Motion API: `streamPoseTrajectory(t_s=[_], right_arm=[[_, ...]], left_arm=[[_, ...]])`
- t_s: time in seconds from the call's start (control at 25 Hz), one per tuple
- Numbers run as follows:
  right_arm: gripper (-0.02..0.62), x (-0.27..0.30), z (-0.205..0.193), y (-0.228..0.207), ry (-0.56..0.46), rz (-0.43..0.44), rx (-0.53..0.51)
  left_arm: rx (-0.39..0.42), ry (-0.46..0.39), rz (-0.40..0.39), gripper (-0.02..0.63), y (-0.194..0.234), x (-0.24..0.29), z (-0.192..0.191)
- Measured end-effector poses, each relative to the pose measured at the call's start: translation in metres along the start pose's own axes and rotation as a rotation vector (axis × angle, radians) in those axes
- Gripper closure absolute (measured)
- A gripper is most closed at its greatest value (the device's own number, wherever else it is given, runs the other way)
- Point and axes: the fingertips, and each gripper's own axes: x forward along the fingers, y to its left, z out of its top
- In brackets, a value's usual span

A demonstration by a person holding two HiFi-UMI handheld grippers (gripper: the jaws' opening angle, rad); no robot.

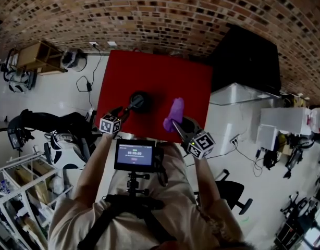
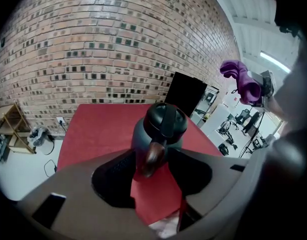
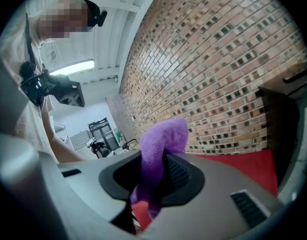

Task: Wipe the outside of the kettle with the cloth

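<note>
step: reaching for black kettle (image 2: 158, 129) on red table (image 1: 149, 72) | left gripper (image 1: 123, 112) is standing wide open, straddling its handle (image 2: 152, 156) | right gripper (image 1: 176, 125) is clamping purple cloth (image 3: 161, 149) | next: likely pinching handle, then bringing cloth against kettle's side

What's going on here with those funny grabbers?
A person holds a gripper in each hand at a red table. The right gripper has its jaws shut on a purple cloth. The left gripper has its jaws open around the handle of the kettle. The cloth isn't touching the kettle yet.
</note>
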Motion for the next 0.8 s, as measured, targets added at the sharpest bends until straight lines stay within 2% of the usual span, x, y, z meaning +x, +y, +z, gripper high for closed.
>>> streamPoseTrajectory(t_s=[0.2, 0.4, 0.48, 0.6, 0.8], right_arm=[[0.479, -0.005, 0.004, 0.003, -0.022, -0.060, 0.007], [0.479, -0.010, 0.013, 0.004, -0.068, -0.149, 0.038], [0.479, -0.009, 0.012, 0.011, -0.075, -0.170, 0.042], [0.479, -0.003, 0.009, 0.021, -0.081, -0.193, 0.041], [0.479, 0.012, 0.008, 0.039, -0.093, -0.227, 0.042]], left_arm=[[0.068, 0.048, -0.057, 0.400, -0.002, 0.019, -0.008], [0.161, 0.085, -0.172, 0.401, -0.012, 0.032, -0.011], [0.175, 0.086, -0.221, 0.402, -0.014, 0.032, -0.014], [0.180, 0.077, -0.281, 0.443, -0.014, 0.034, -0.018], [0.369, 0.101, -0.286, 0.483, -0.019, 0.035, -0.018]])
